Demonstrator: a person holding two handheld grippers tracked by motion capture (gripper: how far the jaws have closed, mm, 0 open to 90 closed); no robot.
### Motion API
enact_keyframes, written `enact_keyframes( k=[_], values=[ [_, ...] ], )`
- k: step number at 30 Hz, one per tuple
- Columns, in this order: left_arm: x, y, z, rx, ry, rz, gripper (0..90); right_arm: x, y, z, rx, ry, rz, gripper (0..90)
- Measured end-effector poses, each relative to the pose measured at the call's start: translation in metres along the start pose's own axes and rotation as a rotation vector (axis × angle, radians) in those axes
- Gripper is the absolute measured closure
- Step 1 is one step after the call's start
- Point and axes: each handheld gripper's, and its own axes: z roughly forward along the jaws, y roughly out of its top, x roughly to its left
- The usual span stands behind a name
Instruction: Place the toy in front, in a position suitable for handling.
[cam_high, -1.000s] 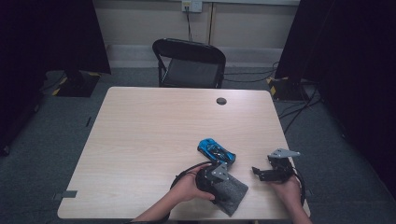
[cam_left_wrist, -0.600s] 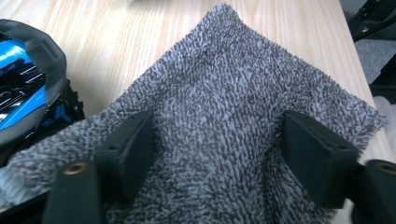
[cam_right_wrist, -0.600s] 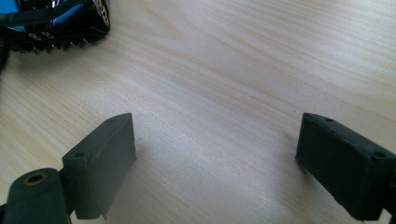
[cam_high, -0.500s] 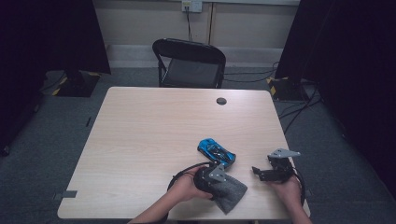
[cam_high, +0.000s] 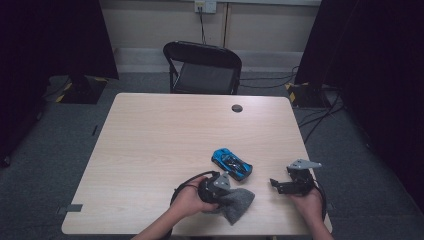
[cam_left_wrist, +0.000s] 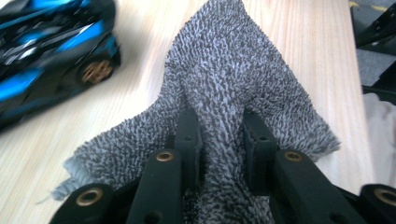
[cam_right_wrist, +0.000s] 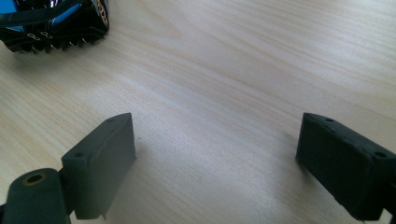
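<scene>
We take the blue toy car (cam_high: 231, 163) as our landmark. Its long axis runs diagonally across the surface (cam_high: 150, 145), from far-left to near-right in the high view. The grey cloth (cam_high: 234, 204) lies just on the near side of the car, close to its near-right end but apart from it. The left gripper (cam_left_wrist: 218, 135) pinches a raised fold of this cloth between its jaws, with the car up and to the left in the left gripper view. The right gripper (cam_high: 280, 184) rests to the right of the car, jaws spread wide over bare wood. We judge the cloth-bearing left gripper the nearer to the car.
</scene>
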Motion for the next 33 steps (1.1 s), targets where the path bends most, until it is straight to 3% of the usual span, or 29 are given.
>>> enact_keyframes(
  k=[5, 10, 12, 13, 14, 19, 23, 30, 33],
  values=[
    [0.016, -0.021, -0.033, -0.003, 0.036, -0.070, 73.3, 0.000, 0.000, 0.000, 0.001, -0.006, 0.005, 10.7],
    [0.031, -0.049, -0.074, -0.016, 0.127, -0.126, 72.8, 0.000, -0.001, -0.001, 0.001, -0.011, 0.009, 10.7],
    [0.038, -0.064, -0.089, -0.032, 0.166, -0.166, 72.8, 0.000, -0.001, -0.001, 0.001, -0.011, 0.008, 10.7],
    [0.045, -0.078, -0.106, -0.027, 0.212, -0.199, 72.6, 0.000, -0.001, -0.001, 0.001, -0.011, 0.009, 10.7],
    [0.045, -0.078, -0.106, -0.027, 0.212, -0.199, 72.6, 0.000, -0.001, -0.001, 0.001, -0.011, 0.009, 10.7],
    [0.057, -0.111, -0.137, -0.052, 0.303, -0.297, 72.6, 0.000, 0.000, 0.000, 0.001, -0.011, 0.009, 10.7],
    [0.064, -0.131, -0.148, -0.059, 0.342, -0.356, 72.4, 0.000, 0.000, 0.000, 0.001, -0.012, 0.010, 10.7],
    [0.071, -0.144, -0.145, -0.035, 0.371, -0.387, 72.1, 0.000, 0.000, 0.000, 0.003, -0.019, 0.011, 10.2],
    [0.072, -0.146, -0.143, -0.032, 0.362, -0.395, 71.6, 0.000, 0.000, 0.000, 0.003, -0.019, 0.011, 10.1]
  ],
)
